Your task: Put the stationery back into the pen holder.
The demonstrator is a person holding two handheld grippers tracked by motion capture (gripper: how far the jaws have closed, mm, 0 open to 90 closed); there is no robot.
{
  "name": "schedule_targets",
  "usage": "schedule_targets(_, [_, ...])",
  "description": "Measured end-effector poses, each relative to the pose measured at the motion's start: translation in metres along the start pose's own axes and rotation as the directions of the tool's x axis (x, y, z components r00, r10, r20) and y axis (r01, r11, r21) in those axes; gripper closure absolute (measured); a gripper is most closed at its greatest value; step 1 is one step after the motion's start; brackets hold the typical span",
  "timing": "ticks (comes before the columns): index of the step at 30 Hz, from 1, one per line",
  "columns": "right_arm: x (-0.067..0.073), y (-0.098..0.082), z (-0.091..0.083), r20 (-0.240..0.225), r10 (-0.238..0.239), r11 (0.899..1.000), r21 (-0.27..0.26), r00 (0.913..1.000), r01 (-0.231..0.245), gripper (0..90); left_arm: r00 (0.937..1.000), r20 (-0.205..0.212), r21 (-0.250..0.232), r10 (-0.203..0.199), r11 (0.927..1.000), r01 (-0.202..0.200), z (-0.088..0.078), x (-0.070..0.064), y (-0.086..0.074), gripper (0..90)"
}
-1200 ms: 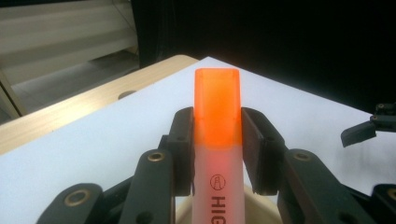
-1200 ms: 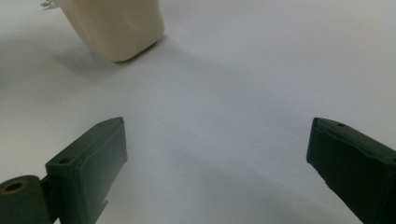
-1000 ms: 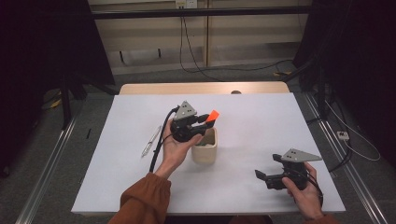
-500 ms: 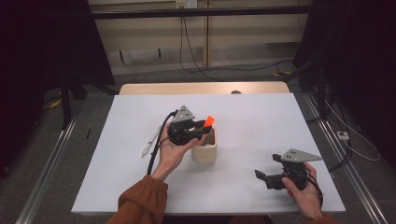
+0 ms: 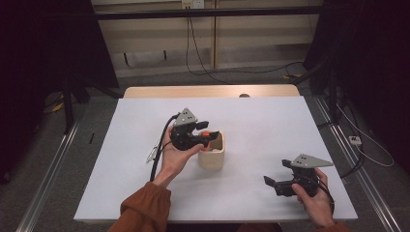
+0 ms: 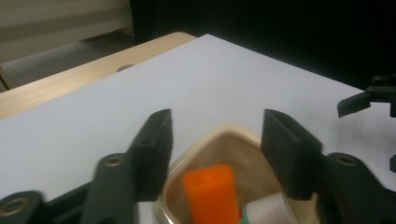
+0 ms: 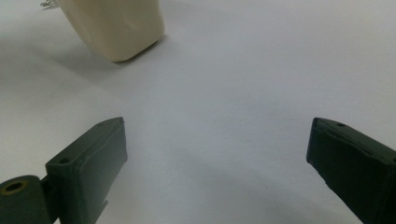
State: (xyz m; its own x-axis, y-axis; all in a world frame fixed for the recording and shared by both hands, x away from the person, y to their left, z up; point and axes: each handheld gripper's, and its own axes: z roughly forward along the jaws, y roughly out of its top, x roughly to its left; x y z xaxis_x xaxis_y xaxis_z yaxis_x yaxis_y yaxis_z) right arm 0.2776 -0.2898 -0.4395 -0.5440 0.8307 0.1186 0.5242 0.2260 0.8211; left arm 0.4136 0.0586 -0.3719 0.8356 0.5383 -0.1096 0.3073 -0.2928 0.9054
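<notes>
White sheeting covers the table [image 5: 251, 121], with dark surroundings on both sides. Left claw [image 6: 215, 156] hovers directly above the beige cup [image 5: 212, 153] near the table's centre; its jaws have just been opening and now stand apart, gripping nothing. An orange-capped item [image 6: 211, 191] sits inside the cup, below the jaws and clear of both pads. Right claw [image 5: 271, 183] rests near the table's front right edge, jaws spread wide and empty, well apart from the cup.

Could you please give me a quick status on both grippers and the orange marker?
Left gripper above cup, jaws just opened, apart from orange marker standing in it. Right gripper open, idle. Nothing in the way.
</notes>
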Motion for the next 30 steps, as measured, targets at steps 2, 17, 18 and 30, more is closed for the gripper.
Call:
schedule_targets(2, [0.0,0.0,0.0,0.0,0.0,1.0,0.0,1.0,0.0,5.3,0.9999,-0.009,0.007,-0.012,0.9999,0.012,-0.001,0.001,-0.001,31.7])
schedule_targets(17, [0.0,0.0,0.001,-0.001,0.001,1.0,0.002,1.0,-0.001,5.3,0.992,-0.126,0.061,-0.005,0.9981,0.013,-0.013,0.001,0.001,6.0])
schedule_targets(18, [0.0,0.0,0.001,0.0,0.002,1.0,0.001,1.0,-0.002,5.3,0.9922,-0.124,0.058,-0.013,0.9981,0.02,-0.014,0.001,0.001,5.3])
schedule_targets(30, [0.001,0.0,0.0,-0.003,-0.003,1.0,0.001,1.0,0.003,5.3,0.994,-0.107,0.053,-0.023,0.9982,0.029,-0.031,0.004,-0.005,4.8])
